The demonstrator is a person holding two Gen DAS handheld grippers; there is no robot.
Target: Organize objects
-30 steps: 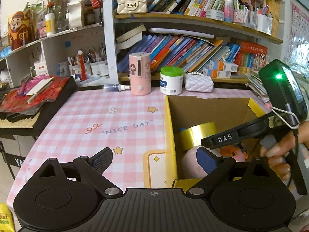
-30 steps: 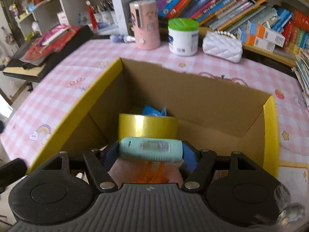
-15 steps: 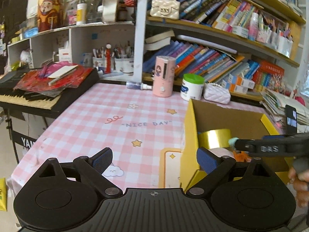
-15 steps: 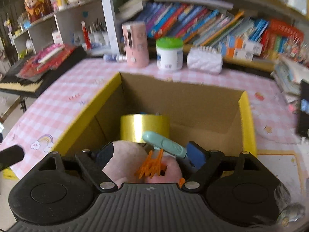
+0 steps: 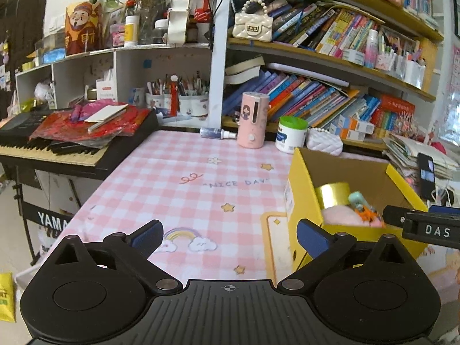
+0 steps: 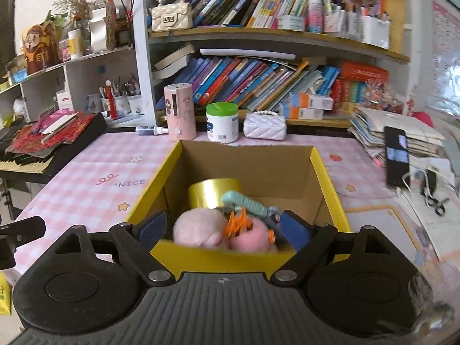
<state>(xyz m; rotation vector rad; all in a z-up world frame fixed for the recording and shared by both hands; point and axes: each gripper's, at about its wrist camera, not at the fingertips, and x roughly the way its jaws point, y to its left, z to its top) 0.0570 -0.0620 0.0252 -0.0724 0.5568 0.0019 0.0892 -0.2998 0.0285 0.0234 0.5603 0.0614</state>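
Note:
A yellow-rimmed cardboard box (image 6: pixel 325 172) stands on the pink checked table (image 5: pixel 187 189); it also shows in the left wrist view (image 5: pixel 302 201). Inside lie a gold tape roll (image 6: pixel 214 191), a pink plush toy (image 6: pixel 198 228) with orange parts and a teal tube (image 6: pixel 244 201), which leans on the toy. My right gripper (image 6: pixel 224 228) is open and empty at the box's near rim. My left gripper (image 5: pixel 228 234) is open and empty, left of the box above the table. The right gripper's finger (image 5: pixel 425 227) shows at the right edge of the left wrist view.
At the table's back stand a pink dispenser (image 6: pixel 179 112), a green-lidded white jar (image 6: pixel 222 122), a white quilted purse (image 6: pixel 264 126) and a small spray bottle (image 6: pixel 149 130). A keyboard with red papers (image 5: pixel 72 135) is on the left. A phone (image 6: pixel 396 155) and papers lie right.
The right gripper opened and let go of the teal tube, which now rests in the box. Both grippers have pulled back from the box toward me.

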